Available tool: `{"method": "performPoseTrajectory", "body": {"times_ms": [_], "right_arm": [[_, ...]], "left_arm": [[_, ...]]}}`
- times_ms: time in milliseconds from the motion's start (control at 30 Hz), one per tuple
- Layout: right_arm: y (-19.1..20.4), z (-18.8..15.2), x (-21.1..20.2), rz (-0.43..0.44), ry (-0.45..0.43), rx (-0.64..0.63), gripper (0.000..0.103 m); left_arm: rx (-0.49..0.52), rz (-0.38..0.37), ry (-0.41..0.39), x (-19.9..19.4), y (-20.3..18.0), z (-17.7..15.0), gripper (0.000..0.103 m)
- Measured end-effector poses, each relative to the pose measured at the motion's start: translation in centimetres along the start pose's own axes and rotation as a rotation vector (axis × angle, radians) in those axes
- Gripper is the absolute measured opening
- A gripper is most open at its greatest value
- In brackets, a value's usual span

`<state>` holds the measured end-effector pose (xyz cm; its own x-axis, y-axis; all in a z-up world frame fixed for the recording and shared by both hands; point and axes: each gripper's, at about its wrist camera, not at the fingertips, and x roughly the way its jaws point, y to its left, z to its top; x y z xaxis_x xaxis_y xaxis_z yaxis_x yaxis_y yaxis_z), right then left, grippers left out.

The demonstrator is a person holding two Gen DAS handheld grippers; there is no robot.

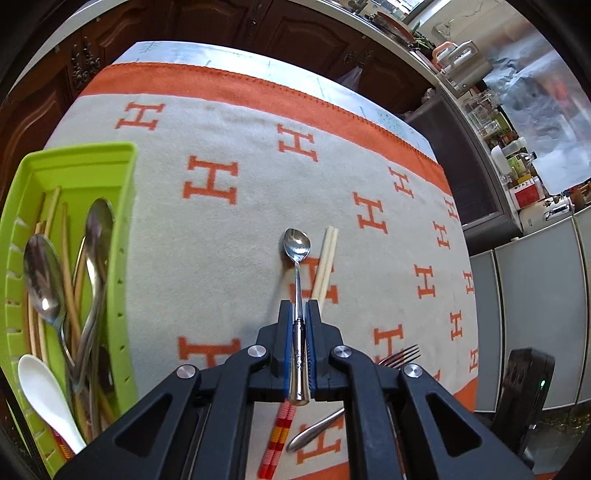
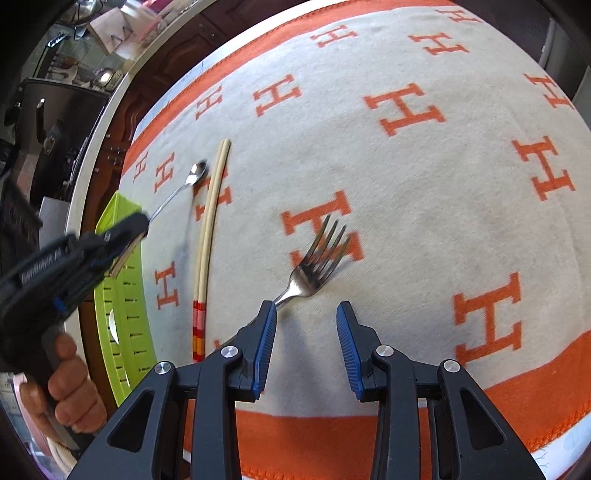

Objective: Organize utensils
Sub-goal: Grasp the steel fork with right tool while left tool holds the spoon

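Note:
My left gripper [image 1: 299, 306] is shut on the handle of a small metal spoon [image 1: 297, 245], bowl pointing forward above the cloth; it also shows in the right wrist view [image 2: 195, 173]. A pair of cream chopsticks [image 1: 325, 262] with red-striped ends lies beside it on the cloth [image 2: 210, 221]. A metal fork [image 2: 317, 258] lies on the cloth just ahead of my right gripper [image 2: 306, 314], which is open and empty; the fork's handle passes by the left finger. The green tray [image 1: 125, 229] at the left holds spoons, chopsticks and a white spoon.
The table carries a white and orange cloth [image 1: 229, 122] with H letters. Dark wooden cabinets [image 1: 221, 22] stand behind the table. A counter with bottles and boxes [image 1: 517, 162] runs along the right. The tray also shows at the left in the right wrist view [image 2: 125, 317].

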<state>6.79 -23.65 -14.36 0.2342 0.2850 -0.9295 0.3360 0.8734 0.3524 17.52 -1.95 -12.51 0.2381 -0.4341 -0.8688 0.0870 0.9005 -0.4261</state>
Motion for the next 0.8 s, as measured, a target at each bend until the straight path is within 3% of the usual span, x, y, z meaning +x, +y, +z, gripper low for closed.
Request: {"method": "performPoseTrajectory", "body": {"times_ms": [300, 567, 667, 800], "right_arm": [[0.3, 0.5, 0.2, -0.044, -0.09, -0.041, 0.034], [0.5, 0.3, 0.3, -0.058, -0.117, -0.077, 0.035], [0.5, 0.2, 0.3, -0.068, -0.132, -0.09, 0.035], [0.6, 0.2, 0.3, -0.079, -0.147, -0.115, 0.035]], "left_arm": [[0.027, 0.093, 0.076, 2.4, 1.3, -3.3, 0.004], [0.096, 0.185, 0.072, 3.0, 0.1, -3.6, 0.006], [0.112, 0.199, 0.068, 3.2, -0.5, -3.5, 0.013], [0.16, 0.216, 0.048, 3.3, -1.8, -3.7, 0.03]]}}
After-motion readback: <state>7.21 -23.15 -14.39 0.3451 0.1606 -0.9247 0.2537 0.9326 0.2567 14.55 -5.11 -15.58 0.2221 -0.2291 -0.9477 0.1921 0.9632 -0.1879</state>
